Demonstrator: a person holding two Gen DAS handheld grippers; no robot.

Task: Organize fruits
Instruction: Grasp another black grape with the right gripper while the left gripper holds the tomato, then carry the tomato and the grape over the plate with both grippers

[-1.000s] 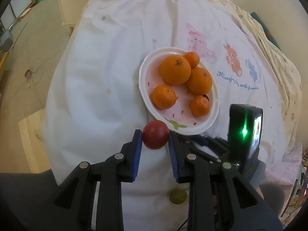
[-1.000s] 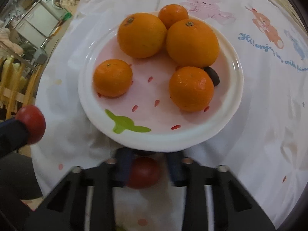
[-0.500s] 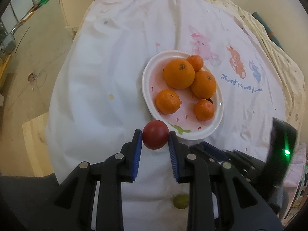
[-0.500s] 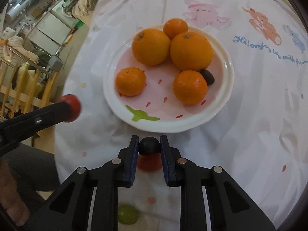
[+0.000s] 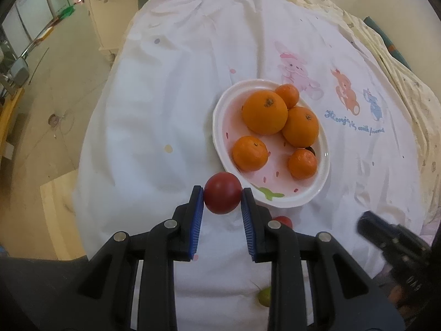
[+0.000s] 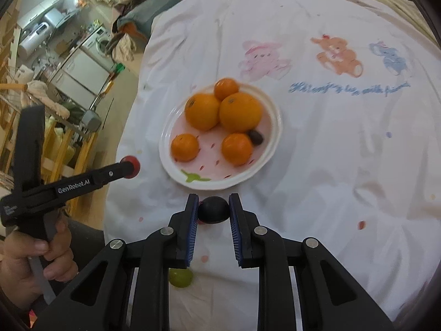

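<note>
A white plate on the white cloth holds several oranges and a small dark fruit. My left gripper is shut on a red round fruit, held above the cloth just left of the plate's near rim; it also shows in the right wrist view. My right gripper is shut on a dark plum-like fruit, held above the cloth in front of the plate. A small red fruit lies on the cloth below it.
A green grape-like fruit lies on the cloth near the front edge. The cloth drops off at the left to the floor. A wooden rack stands at the left of the table.
My right gripper has closed on the dark fruit and lifted it back, away from the plate, leaving the small red fruit on the cloth. My left gripper has pulled back a little with its red fruit.
</note>
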